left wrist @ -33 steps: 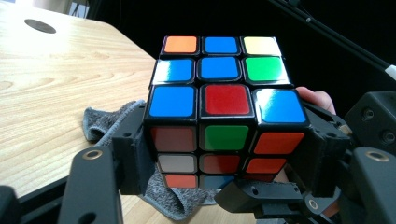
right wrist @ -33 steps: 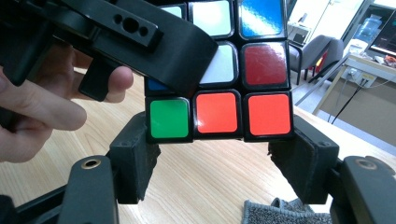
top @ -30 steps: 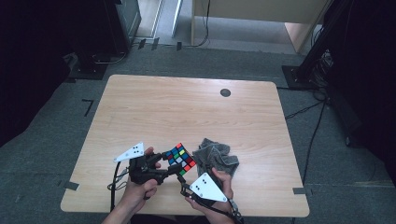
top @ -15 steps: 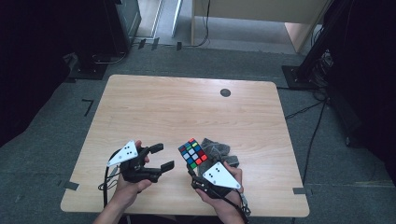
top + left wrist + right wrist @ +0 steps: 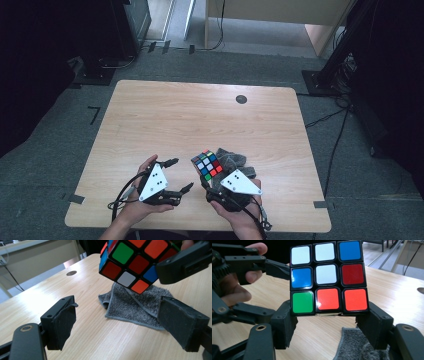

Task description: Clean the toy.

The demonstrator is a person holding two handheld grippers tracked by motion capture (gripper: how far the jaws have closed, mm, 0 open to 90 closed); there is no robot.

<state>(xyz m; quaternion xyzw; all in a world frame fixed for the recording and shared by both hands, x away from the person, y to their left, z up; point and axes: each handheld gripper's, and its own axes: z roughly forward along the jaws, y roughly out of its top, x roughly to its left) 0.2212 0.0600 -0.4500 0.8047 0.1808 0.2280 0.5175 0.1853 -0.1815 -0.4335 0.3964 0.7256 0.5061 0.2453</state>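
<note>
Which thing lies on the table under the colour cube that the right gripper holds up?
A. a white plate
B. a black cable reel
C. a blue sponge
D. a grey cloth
D: in the left gripper view the cube hangs above a folded grey cloth on the wooden table, clamped in the right gripper.

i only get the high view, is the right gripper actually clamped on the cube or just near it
Observer: Clamped. In the right gripper view the right gripper pinches the cube at its bottom layer.
Operator: what's facing that camera
Observer: A face with a white centre and a green square at bottom left.
Operator: left one touching it
Observer: No. The left gripper has just been opening, with nothing between its jaws; the grey cloth lies ahead.
</note>
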